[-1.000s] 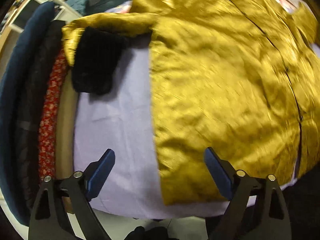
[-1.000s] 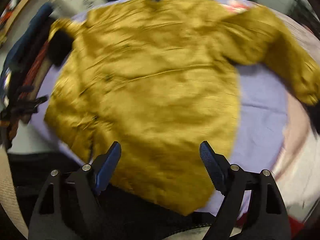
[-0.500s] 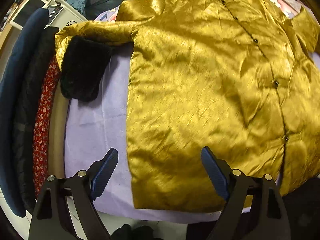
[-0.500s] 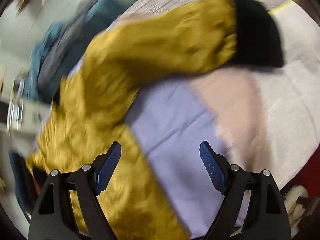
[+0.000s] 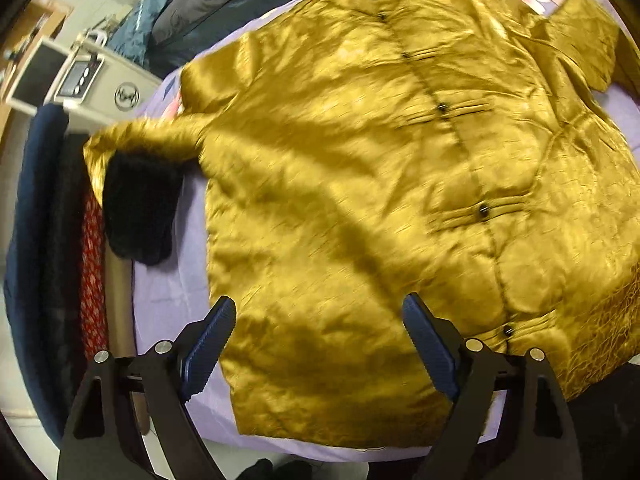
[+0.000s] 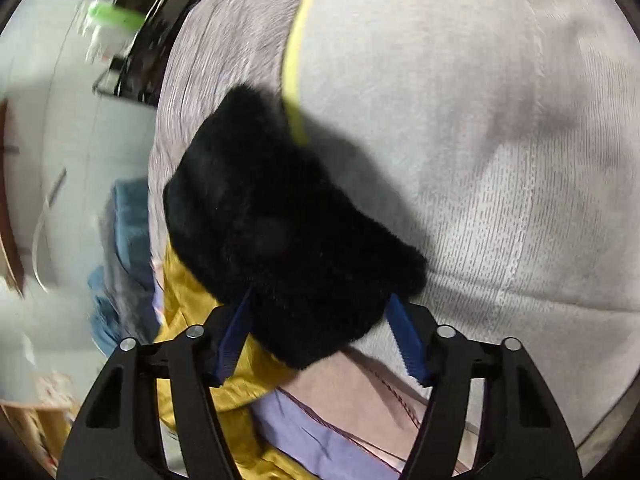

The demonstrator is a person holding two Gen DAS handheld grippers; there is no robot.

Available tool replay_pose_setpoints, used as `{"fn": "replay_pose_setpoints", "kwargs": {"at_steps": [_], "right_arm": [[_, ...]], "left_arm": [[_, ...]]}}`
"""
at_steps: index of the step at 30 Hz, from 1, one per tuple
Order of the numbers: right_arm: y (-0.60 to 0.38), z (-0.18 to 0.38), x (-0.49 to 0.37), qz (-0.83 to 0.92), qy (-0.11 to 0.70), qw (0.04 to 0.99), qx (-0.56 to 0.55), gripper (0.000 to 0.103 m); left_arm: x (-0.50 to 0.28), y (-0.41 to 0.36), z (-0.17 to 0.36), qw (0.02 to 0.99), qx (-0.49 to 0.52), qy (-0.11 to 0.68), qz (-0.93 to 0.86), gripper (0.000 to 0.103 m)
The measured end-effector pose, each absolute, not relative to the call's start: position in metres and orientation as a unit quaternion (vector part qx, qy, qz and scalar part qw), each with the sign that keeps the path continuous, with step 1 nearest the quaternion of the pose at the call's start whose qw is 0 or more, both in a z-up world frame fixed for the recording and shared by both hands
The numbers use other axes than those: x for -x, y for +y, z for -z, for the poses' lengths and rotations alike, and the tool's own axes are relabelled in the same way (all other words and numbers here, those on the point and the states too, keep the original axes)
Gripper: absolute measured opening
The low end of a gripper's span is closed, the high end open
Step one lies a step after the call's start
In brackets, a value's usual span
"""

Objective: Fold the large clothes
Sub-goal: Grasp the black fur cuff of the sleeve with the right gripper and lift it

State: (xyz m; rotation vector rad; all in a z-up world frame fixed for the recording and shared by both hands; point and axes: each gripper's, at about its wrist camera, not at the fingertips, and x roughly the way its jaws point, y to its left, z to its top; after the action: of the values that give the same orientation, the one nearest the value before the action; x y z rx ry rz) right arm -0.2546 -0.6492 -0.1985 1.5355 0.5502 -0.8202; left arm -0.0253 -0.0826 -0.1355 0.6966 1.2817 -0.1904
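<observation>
A gold satin jacket [image 5: 380,184] with black knot buttons lies flat, front up, on a lilac sheet [image 5: 176,292]. Its left sleeve ends in a black fur cuff [image 5: 140,208] at the bed's left edge. My left gripper [image 5: 320,344] is open and empty, hovering over the jacket's lower left hem. In the right wrist view the other black fur cuff [image 6: 280,232] sits between the open blue pads of my right gripper [image 6: 320,340], with the gold sleeve [image 6: 192,300] trailing to the lower left. The pads flank the cuff and do not squeeze it.
Dark blue, black and red patterned clothes [image 5: 60,240] hang along the bed's left edge. A white appliance [image 5: 100,84] and teal bedding [image 5: 168,20] lie beyond. A grey-white blanket [image 6: 480,120] with a yellow stripe lies under the right cuff.
My right gripper swung from above the jacket body out to the right sleeve and closed in around its fur cuff. My left gripper drifted slightly right over the hem.
</observation>
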Motion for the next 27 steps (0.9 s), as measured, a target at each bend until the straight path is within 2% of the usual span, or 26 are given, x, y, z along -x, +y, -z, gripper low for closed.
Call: {"fn": "replay_pose_setpoints", "kwargs": {"at_steps": [2,4,10,13,17,22,23,27], "right_arm": [[-0.656,0.197,0.261,0.346,0.228,0.610,-0.675,0.015],[-0.666,0.182,0.268,0.331,0.226,0.629,-0.666,0.010],[-0.707,0.076,0.296,0.357,0.207,0.721,-0.557,0.007],[-0.722,0.070,0.307,0.383,0.227,0.716,-0.537,0.006],[-0.704,0.069,0.281,0.373,0.254,0.728,-0.515,0.006],[-0.654,0.043,0.202,0.322,0.311,0.786,-0.426,0.005],[-0.638,0.035,0.178,0.292,0.322,0.804,-0.407,0.001],[-0.541,0.003,0.072,0.178,0.362,0.866,-0.294,0.001]], "left_arm": [[0.028,-0.096,0.135,0.742,-0.324,0.580,0.090,0.085],[0.031,-0.108,0.131,0.744,-0.318,0.579,0.098,0.086],[0.034,-0.121,0.123,0.746,-0.308,0.579,0.110,0.086],[0.033,-0.120,0.125,0.745,-0.312,0.578,0.115,0.086],[0.027,-0.115,0.131,0.741,-0.317,0.581,0.118,0.086],[0.018,-0.106,0.131,0.747,-0.313,0.576,0.112,0.086],[0.016,-0.104,0.130,0.749,-0.310,0.575,0.110,0.088],[0.010,-0.088,0.131,0.754,-0.299,0.577,0.095,0.088]]}}
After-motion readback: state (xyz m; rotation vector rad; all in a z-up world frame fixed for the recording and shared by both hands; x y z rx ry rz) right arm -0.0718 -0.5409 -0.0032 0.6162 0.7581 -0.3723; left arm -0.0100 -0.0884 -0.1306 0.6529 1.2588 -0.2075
